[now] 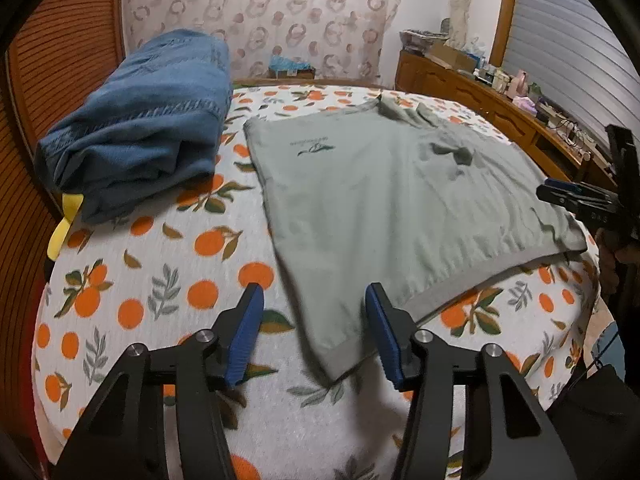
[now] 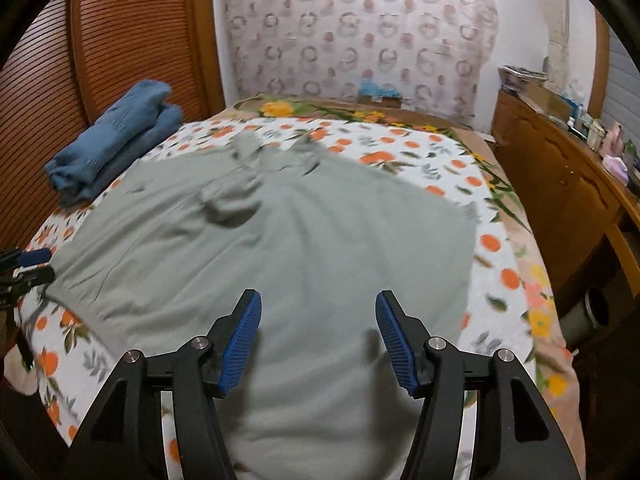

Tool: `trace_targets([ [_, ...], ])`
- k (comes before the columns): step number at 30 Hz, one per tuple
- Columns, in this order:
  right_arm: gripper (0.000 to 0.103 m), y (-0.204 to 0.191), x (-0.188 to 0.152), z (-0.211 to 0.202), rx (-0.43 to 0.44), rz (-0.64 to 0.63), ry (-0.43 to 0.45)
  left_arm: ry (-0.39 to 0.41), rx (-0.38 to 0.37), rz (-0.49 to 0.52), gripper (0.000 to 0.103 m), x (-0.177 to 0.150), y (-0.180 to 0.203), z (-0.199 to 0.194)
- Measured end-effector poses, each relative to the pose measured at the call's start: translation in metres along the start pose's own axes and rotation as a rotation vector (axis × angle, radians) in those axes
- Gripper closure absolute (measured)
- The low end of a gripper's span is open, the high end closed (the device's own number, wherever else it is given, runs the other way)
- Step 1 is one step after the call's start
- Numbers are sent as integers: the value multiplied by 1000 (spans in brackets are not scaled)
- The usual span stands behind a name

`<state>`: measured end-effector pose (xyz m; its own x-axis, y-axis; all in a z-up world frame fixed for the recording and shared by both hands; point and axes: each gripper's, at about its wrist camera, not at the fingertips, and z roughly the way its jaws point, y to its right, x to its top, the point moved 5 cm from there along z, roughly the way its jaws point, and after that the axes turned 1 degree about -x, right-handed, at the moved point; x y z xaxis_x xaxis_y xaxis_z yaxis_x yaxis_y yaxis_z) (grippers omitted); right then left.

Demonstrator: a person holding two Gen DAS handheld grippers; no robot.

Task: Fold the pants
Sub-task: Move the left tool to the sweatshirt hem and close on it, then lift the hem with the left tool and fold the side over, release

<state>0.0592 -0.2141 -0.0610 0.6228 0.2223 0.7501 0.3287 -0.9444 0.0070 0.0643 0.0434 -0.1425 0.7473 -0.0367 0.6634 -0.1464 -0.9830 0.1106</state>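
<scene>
Both sets of jaws are spread with nothing pinched between them, so I'm holding nothing right now. Biggest thing first: the bed (image 1: pixel 132 360) with the orange-print sheet, and lying flat across it the grey pants (image 1: pixel 384 208), their ribbed hem running along the near edge. From my left gripper (image 1: pixel 315 330) the near-left corner of that hem sits right between the pads, just under them. My right gripper (image 2: pixel 318 334) hangs over the middle of the cloth, so its corner is off toward the near right. Left hand is clearly the nearer one to an edge. That folded blue blanket (image 1: pixel 140 120) sits far left, well apart from the pants.
</scene>
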Motion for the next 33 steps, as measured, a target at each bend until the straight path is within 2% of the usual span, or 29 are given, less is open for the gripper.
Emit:
trace_targets([
  [4, 40, -6, -6, -9, -3, -2, 2, -8, 2, 0, 55, -4, 0, 1],
  [11, 40, -13, -13, -13, -77, -17, -9, -8, 4, 7, 57, -8, 5, 0],
  [15, 40, -20, -17, -13, -88, -22, -10, -7, -10, 8, 66, -9, 7, -1],
  [19, 40, -25, -19, -13, -96, -43, -10, -7, -18, 10, 71, -10, 10, -2],
  [20, 40, -25, -19, -12, -95, -43, -10, -6, -23, 9, 76, -10, 10, -2],
  [21, 40, -25, -19, -12, -94, -42, -10, -6, -26, 7, 86, -10, 10, -2],
  [24, 40, -23, -18, -12, -89, -39, -6, -1, -23, 5, 96, -8, 11, -2],
  [33, 40, -19, -21, -22, -70, -18, 16, 52, -48, 50, 98, 18, 28, -16],
])
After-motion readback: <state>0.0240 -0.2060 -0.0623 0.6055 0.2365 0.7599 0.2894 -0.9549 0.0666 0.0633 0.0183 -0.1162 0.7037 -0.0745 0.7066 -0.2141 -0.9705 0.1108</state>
